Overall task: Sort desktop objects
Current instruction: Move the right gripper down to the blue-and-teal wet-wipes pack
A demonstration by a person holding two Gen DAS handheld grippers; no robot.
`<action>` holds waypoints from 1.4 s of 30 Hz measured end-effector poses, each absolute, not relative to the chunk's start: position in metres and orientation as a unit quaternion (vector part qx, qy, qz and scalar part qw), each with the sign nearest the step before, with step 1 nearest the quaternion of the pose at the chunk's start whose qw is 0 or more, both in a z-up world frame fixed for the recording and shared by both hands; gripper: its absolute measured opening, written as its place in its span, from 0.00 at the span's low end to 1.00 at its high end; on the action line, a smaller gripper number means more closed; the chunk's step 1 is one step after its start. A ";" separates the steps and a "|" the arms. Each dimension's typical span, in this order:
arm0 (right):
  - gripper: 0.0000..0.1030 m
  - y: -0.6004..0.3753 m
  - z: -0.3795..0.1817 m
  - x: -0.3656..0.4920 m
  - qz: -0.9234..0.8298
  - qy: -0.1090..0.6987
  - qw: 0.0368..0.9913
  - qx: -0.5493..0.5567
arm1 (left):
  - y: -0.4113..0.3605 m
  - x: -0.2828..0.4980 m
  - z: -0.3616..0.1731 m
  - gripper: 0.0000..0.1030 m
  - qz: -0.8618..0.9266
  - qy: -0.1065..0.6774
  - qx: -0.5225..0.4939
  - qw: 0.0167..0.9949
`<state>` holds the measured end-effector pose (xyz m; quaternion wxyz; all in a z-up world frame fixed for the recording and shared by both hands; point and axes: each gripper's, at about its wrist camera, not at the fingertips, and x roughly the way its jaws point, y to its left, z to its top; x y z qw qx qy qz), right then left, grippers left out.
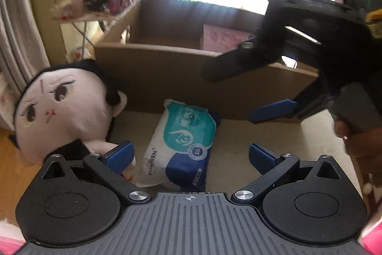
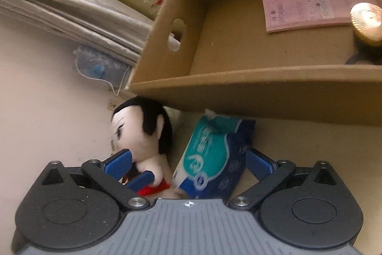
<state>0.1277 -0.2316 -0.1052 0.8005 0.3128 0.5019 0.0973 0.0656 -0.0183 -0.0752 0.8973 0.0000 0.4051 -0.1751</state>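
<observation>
Two items (image 1: 181, 142) (image 1: 64, 109) before cardboard box (image 1: 148, 71)

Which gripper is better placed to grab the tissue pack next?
Left. The left gripper is open and low, with the tissue pack lying between its fingers. The right gripper hovers higher, beside the cardboard box.

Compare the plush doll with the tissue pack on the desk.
The plush doll is rounded, pale-faced and black-haired; the tissue pack is a flat, blocky wrapper in white, teal and blue. The doll sits left of the pack and shows stitched features, while the pack carries printed text. Both lie outside the cardboard box, in front of its wall.
</observation>
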 end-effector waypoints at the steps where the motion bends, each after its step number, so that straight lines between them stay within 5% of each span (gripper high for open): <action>1: 1.00 -0.230 -0.107 0.132 0.095 0.502 0.804 0.303 | -0.019 0.068 -0.077 1.00 -0.180 0.407 0.002 0.896; 18: 1.00 -0.170 -0.118 0.167 0.214 0.509 0.822 0.141 | -0.026 0.026 -0.082 1.00 -0.184 0.440 0.001 0.879; 42: 1.00 -0.191 -0.133 0.140 0.222 0.578 0.764 0.181 | -0.027 0.038 -0.111 1.00 -0.195 0.476 -0.026 0.857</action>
